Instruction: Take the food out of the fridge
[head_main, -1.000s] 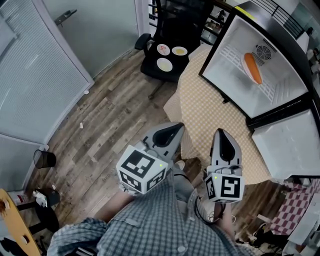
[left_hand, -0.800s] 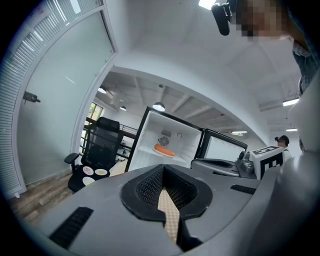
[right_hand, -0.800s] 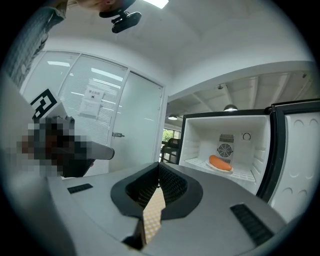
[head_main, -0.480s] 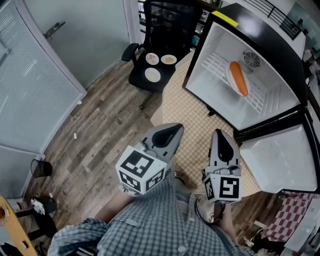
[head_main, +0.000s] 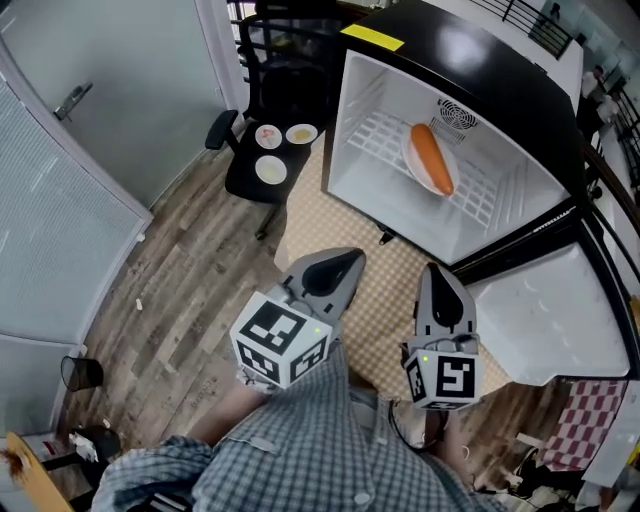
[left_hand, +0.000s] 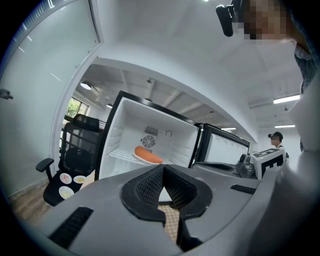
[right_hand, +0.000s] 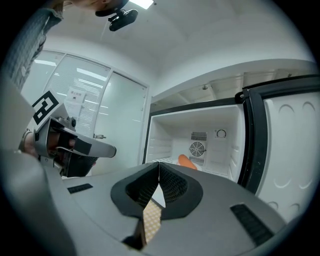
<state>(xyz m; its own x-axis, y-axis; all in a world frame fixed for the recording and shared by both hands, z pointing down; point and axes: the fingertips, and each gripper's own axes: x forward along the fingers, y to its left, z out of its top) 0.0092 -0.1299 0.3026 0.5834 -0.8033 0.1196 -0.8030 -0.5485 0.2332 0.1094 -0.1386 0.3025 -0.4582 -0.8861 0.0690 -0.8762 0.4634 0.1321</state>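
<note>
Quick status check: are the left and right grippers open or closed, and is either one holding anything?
Left gripper: closed, holding nothing.
Right gripper: closed, holding nothing.

The person holds both arms forward, side by side and near each other, pointing roughly level; the left gripper (head_main: 343, 262) has its jaws pressed together, nothing between them; the right gripper (head_main: 441, 272) has its tips meeting too, equally empty

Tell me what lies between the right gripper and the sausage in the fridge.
In the head view, only bare checked tablecloth and the wire shelf of the fridge separate the right gripper from the sausage.
</note>
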